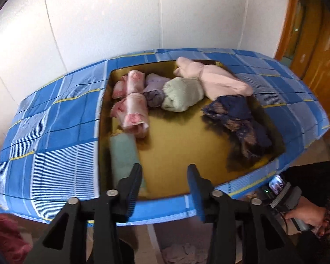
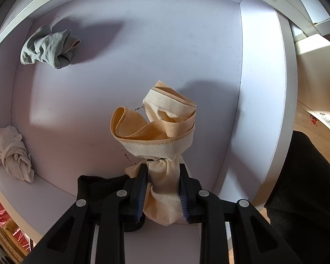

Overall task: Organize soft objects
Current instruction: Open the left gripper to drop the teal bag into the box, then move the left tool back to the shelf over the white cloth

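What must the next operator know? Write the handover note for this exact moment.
Left hand-held gripper: open, empty, at the near edge of the gold box.
Right hand-held gripper: shut on a beige garment, over the white bin.
Done: rolled pink, purple, green and teal pieces lie in the box.
Left: the pale pink piece and navy lace piece look loose; grey, white and black pieces remain in the bin.
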{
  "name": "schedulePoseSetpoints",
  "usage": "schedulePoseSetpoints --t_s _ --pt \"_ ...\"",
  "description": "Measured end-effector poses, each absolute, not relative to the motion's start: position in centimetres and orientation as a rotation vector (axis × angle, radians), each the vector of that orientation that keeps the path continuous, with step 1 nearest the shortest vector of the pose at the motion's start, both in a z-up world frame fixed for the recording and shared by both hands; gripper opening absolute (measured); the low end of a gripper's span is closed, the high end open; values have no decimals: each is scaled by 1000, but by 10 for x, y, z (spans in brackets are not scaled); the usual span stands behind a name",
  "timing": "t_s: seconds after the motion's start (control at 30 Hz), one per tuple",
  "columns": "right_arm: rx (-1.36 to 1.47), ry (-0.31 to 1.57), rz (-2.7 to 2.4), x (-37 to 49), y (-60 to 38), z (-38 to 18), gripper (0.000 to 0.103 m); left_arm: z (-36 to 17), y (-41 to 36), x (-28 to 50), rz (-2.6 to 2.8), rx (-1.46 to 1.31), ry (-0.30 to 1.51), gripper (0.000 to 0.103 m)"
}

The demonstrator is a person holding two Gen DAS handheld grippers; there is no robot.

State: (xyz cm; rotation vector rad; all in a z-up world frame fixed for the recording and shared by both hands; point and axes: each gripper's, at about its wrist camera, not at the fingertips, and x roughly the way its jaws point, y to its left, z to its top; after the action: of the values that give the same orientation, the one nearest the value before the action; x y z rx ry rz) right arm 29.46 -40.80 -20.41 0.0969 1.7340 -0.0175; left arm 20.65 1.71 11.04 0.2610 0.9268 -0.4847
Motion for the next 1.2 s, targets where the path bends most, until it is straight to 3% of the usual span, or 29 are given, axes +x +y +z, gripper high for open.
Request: schedulePoseSetpoints --t_s 0.17,0.47,0.8,1.0,1.2 --pt "95 1734 -16 294 -407 -205 26 109 7 161 -656 304 883 67" --pt "85 1735 -14 293 -403 -206 26 47 -8 108 -769 406 1096 77" --pt "83 1737 -14 293 -401 -206 26 -57 -25 96 -655 640 1426 79" --pt "84 1736 -13 293 -400 -206 26 -112 -14 108 -524 422 1724 79" --pt "93 1733 -10 294 -398 -206 26 -142 -3 119 -366 281 1845 79"
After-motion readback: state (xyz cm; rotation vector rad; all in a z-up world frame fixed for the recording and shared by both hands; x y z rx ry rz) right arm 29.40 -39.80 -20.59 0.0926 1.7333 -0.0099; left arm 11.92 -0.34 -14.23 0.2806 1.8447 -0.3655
